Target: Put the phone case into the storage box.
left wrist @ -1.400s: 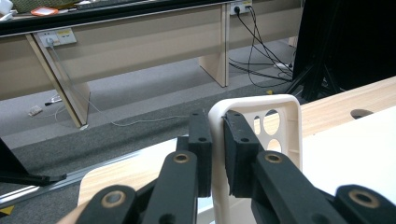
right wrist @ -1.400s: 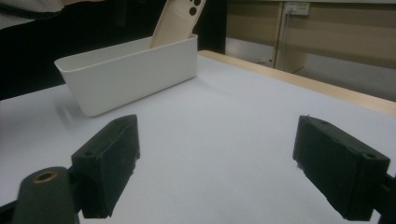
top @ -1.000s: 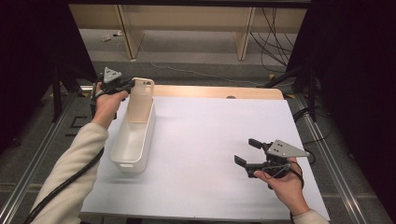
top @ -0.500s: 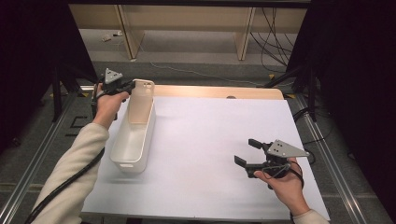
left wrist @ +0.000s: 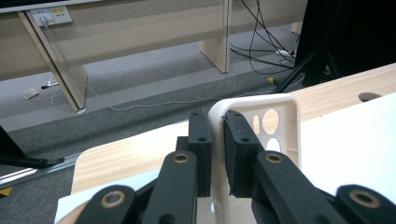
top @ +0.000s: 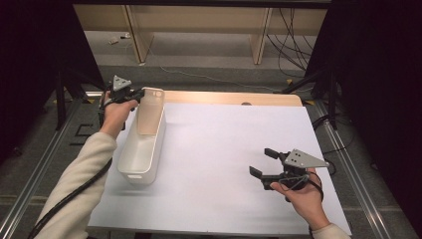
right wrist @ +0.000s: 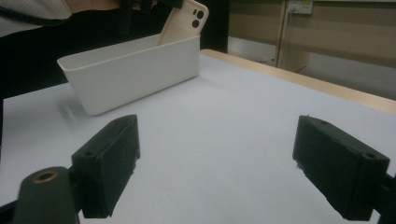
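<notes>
Left gripper (top: 140,93) clamps a cream phone case (top: 150,110) by its top edge, near the camera-hole corner. In the left gripper view the case rim (left wrist: 219,140) runs straight up between the two black pads (left wrist: 201,149), both pressed flat on it, one on the outer face, one on the inner; camera cutouts sit just past the far pad. The case stands tilted, lower end down inside the white bin (top: 130,167), upper end sticking out above the bin's far rim and leaning on that far end wall. Whether its bottom edge rests on the bin floor can't be told. The bin lies lengthwise along the left edge of the white table mat (top: 224,149).

Right gripper (top: 262,163) is well apart from the bin, over the mat's near right part, held in the person's right hand (top: 303,199). Its jaws gape wide, nothing between them. In the right gripper view the pads (right wrist: 109,165) frame bare mat, with the bin (right wrist: 135,70) and the case (right wrist: 184,23) poking up from it far off behind. Left hand (top: 117,112) is just beside the bin's far left corner.
</notes>
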A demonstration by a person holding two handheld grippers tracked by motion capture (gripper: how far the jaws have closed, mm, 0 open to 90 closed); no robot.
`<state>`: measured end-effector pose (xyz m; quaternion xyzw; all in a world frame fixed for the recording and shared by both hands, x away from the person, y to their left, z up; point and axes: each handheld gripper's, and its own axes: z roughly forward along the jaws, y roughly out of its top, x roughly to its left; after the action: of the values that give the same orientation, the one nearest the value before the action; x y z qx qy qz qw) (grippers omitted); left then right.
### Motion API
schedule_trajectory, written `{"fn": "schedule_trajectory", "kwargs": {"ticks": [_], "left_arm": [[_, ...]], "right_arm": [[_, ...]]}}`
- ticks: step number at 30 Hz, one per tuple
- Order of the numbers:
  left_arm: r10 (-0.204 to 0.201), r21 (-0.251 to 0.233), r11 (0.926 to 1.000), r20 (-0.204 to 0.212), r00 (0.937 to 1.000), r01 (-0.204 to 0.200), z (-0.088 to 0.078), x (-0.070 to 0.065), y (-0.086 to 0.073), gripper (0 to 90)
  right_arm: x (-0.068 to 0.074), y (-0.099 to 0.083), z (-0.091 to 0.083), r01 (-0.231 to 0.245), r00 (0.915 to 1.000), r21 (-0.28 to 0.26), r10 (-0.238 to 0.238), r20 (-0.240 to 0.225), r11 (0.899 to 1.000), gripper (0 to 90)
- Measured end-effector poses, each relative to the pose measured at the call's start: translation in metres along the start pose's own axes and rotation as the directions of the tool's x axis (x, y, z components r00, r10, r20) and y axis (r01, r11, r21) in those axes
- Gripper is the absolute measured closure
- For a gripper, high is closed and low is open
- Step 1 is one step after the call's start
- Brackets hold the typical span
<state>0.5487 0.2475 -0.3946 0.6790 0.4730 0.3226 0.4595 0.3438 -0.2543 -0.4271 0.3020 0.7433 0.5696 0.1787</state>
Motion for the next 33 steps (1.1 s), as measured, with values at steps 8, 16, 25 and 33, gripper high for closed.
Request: {"fn": "schedule_trajectory", "kwargs": {"ticks": [8, 16, 25, 33], "left_arm": [[-0.001, 0.003, 1.0, 0.002, 1.0, 0.001, 0.0005, 0.0012, -0.0009, 81.9], [-0.011, 0.007, 0.9999, 0.0, 0.9999, 0.011, 0.0015, 0.0022, -0.0022, 81.7], [-0.016, 0.025, 0.9996, -0.002, 0.9999, 0.016, 0.0028, 0.0037, -0.004, 80.9], [-0.027, 0.037, 0.9989, -0.011, 0.9996, 0.028, 0.0044, 0.0042, -0.0063, 79.8]], "right_arm": [[-0.0003, 0.0003, -0.0005, 0.004, 1.0, 0.014, -0.004, -0.008, 1.0, 16.1], [-0.0002, -0.0002, 0.0008, 0.001, 0.9999, 0.008, -0.001, -0.014, 1.0, 16.1], [-0.0001, -0.0004, 0.0018, 0.002, 1.0, 0.01, -0.002, -0.007, 1.0, 16.1], [0.0002, -0.0004, 0.0019, 0.002, 1.0, 0.01, -0.002, -0.009, 1.0, 16.1]]}}
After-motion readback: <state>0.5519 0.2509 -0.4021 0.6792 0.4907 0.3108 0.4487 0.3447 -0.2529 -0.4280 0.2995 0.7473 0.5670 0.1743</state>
